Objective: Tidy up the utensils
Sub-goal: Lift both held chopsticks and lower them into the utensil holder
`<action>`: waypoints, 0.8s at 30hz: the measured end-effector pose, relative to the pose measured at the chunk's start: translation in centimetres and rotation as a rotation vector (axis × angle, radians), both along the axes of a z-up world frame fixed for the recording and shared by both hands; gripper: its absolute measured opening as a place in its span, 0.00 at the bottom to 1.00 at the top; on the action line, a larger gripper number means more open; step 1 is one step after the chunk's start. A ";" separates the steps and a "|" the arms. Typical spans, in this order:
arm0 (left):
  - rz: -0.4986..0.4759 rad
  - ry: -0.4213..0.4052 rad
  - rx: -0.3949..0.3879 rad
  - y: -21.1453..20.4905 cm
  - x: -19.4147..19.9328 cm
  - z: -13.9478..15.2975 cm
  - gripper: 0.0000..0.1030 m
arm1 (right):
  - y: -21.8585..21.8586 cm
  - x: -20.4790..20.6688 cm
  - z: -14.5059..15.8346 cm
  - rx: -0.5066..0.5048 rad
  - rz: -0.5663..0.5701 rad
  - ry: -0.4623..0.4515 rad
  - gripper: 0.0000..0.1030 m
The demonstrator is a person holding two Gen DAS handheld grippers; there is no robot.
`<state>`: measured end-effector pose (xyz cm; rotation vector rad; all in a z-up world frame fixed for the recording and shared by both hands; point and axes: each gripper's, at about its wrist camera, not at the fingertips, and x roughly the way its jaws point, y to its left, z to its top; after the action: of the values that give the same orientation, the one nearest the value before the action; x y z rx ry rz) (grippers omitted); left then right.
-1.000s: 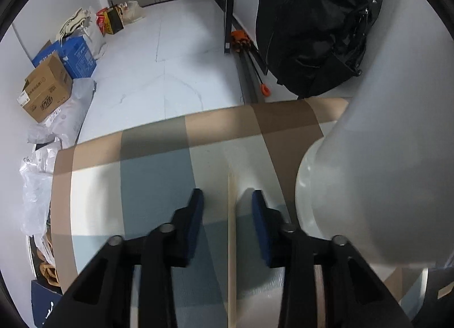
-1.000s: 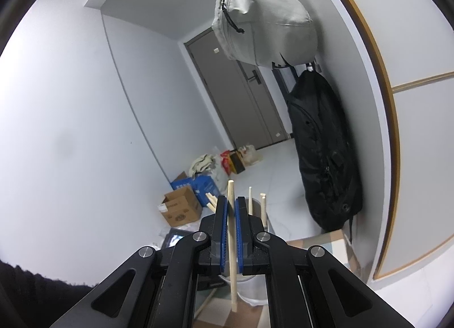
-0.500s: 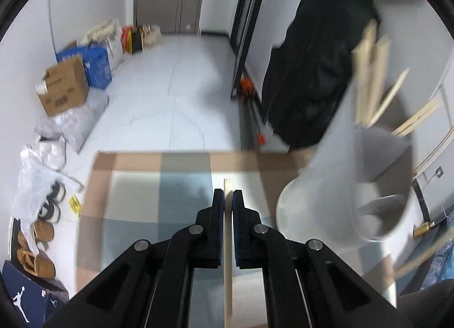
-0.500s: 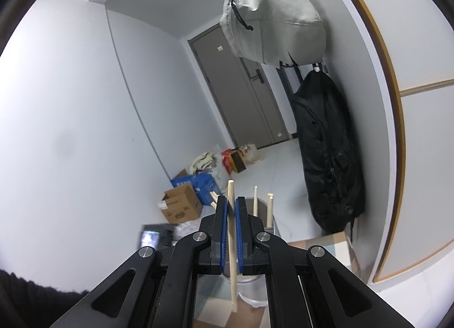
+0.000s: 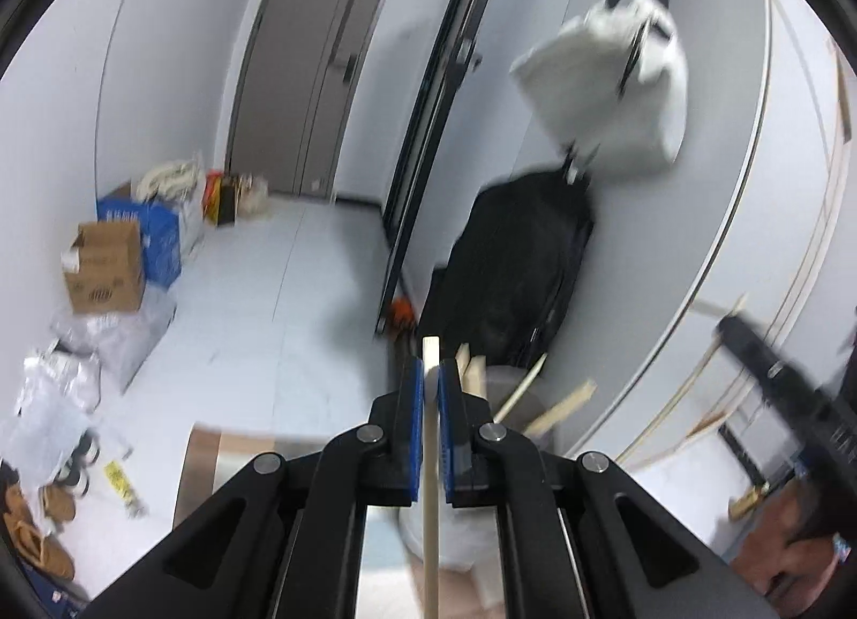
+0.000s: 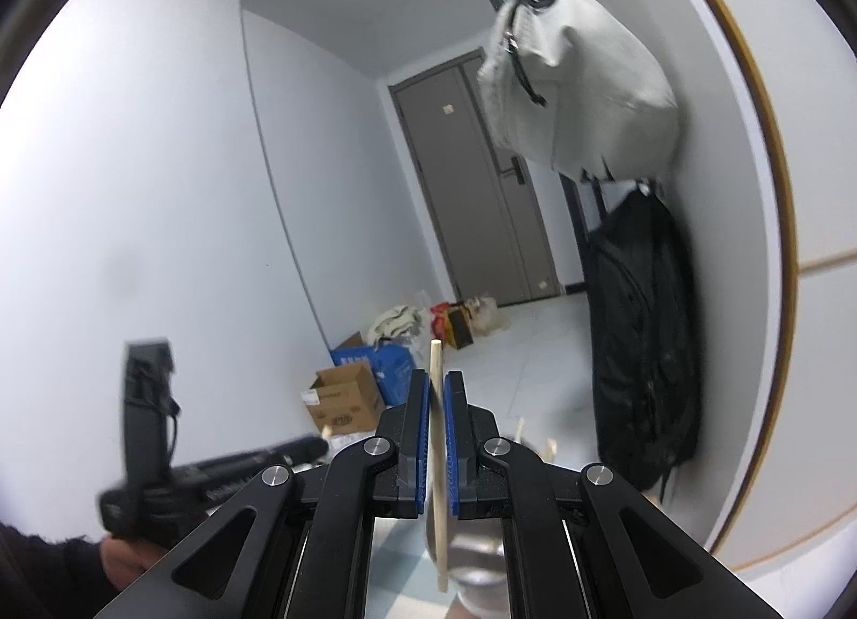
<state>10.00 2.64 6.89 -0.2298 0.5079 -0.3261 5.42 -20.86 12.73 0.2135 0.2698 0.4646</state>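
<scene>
My left gripper (image 5: 431, 378) is shut on a thin wooden stick (image 5: 430, 512), which it holds in the air; the stick runs up between the blue pads. Just behind and to its right stands a pale utensil holder (image 5: 503, 383) with several wooden sticks (image 5: 562, 404) leaning in it. My right gripper (image 6: 438, 388) is shut on another wooden stick (image 6: 436, 356), held nearly upright above the holder (image 6: 476, 560), which is blurred. Each gripper appears blurred at the edge of the other's view: the right gripper (image 5: 776, 378), and the left gripper (image 6: 150, 458) in a hand.
The checked tablecloth (image 5: 209, 463) lies below. A black bag (image 5: 514, 270) and a pale bag (image 5: 610, 99) hang on the right wall. A cardboard box (image 5: 104, 270), a blue box (image 5: 155, 238), plastic bags and shoes (image 5: 48, 528) are on the floor at left, and a grey door (image 5: 305, 61) is at the back.
My left gripper closed on the stick lying on the cloth, then lifted it and tilted upward. My right gripper rose a little with its stick and kept its grip.
</scene>
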 end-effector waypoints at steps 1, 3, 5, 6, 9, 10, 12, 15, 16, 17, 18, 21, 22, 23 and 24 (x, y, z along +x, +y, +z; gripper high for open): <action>0.001 -0.025 -0.005 0.2 0.3 0.6 0.01 | 0.2 0.4 0.6 -0.010 0.006 -0.012 0.05; 0.006 -0.060 -0.033 -0.1 1.1 1.7 0.01 | 0.6 1.1 1.6 -0.035 0.011 -0.030 0.04; 0.025 -0.096 -0.065 -0.5 2.3 2.8 0.01 | 0.8 1.8 2.4 -0.053 0.010 -0.044 0.04; 0.031 -0.112 -0.078 -0.5 2.8 3.1 0.01 | 0.8 2.1 2.7 -0.056 0.011 -0.047 0.04; 0.033 -0.166 -0.110 -1.1 4.4 4.1 0.02 | 0.4 3.2 3.7 -0.072 0.004 -0.063 0.04; 0.030 -0.182 -0.117 -1.5 4.7 4.4 0.01 | 0.3 3.6 4.0 -0.078 0.003 -0.067 0.04; 0.019 -0.204 -0.124 -2.3 5.4 4.8 0.01 | -0.1 4.3 4.4 -0.080 0.004 -0.070 0.04; -0.009 -0.229 -0.131 -3.2 6.0 4.3 0.02 | -0.5 5.2 4.5 -0.084 0.007 -0.062 0.05; -0.034 -0.230 -0.143 -3.6 6.5 3.7 0.02 | -0.7 5.6 4.5 -0.083 0.011 -0.055 0.05; -0.038 -0.237 -0.140 -3.6 6.4 3.4 0.02 | -0.8 6.0 4.4 -0.082 0.012 -0.049 0.05; -0.043 -0.244 -0.130 -4.0 6.6 2.9 0.02 | -0.8 6.2 4.3 -0.083 0.013 -0.046 0.04; -0.058 -0.245 -0.133 -4.2 7.0 1.5 0.02 | -1.2 7.2 3.6 -0.083 0.012 -0.035 0.04; -0.056 -0.248 -0.133 -4.4 7.3 1.3 0.02 | -1.3 7.4 3.4 -0.079 0.011 -0.031 0.04; -0.055 -0.251 -0.133 -4.4 7.5 1.1 0.02 | -1.5 7.7 3.0 -0.072 0.009 -0.025 0.04; -0.050 -0.256 -0.134 -4.3 7.6 0.9 0.02 | -1.6 8.0 2.7 -0.067 0.007 -0.020 0.04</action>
<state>17.59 -1.65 7.76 -0.3004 0.2396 -0.4325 13.43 -22.47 15.48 0.1421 0.2659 0.4637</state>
